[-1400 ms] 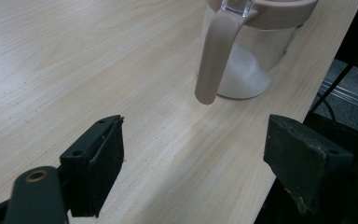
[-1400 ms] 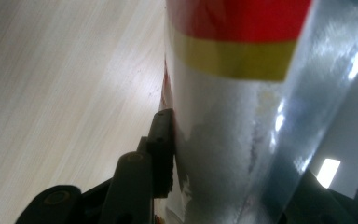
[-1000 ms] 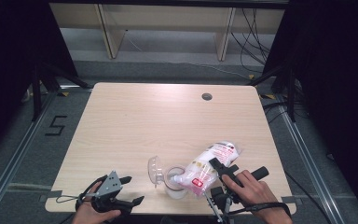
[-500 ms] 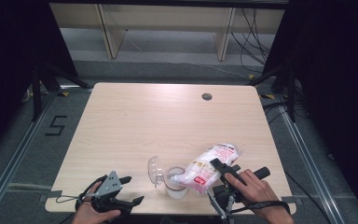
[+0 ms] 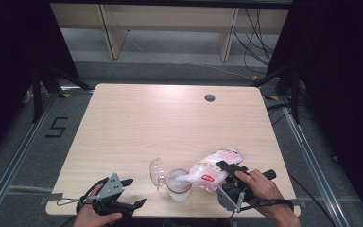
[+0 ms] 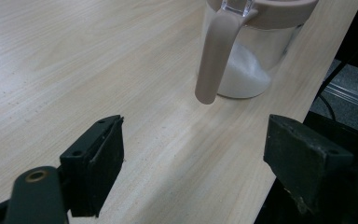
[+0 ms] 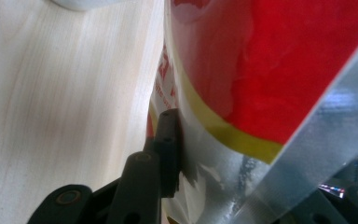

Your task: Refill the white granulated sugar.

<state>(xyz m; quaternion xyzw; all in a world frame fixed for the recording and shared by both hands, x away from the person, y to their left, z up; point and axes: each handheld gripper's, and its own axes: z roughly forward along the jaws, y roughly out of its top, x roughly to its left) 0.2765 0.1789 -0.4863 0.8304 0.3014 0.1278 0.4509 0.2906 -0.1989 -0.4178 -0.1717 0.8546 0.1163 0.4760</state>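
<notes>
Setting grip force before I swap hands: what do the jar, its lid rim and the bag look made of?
Jar: clear, glossy wall, glass or hard plastic; the white powder shows through it. Lid rim: matte beige, looks like moulded plastic. Bag: thin glossy printed plastic film, crinkled and shiny where the right gripper pinches it.

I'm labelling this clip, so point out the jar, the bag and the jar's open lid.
jar [image 5: 178, 189]: high view, on its clear side wall.
bag [image 5: 215, 167]: high view, on the middle of its body.
lid [image 5: 156, 172]: high view, on its clear dome.
</notes>
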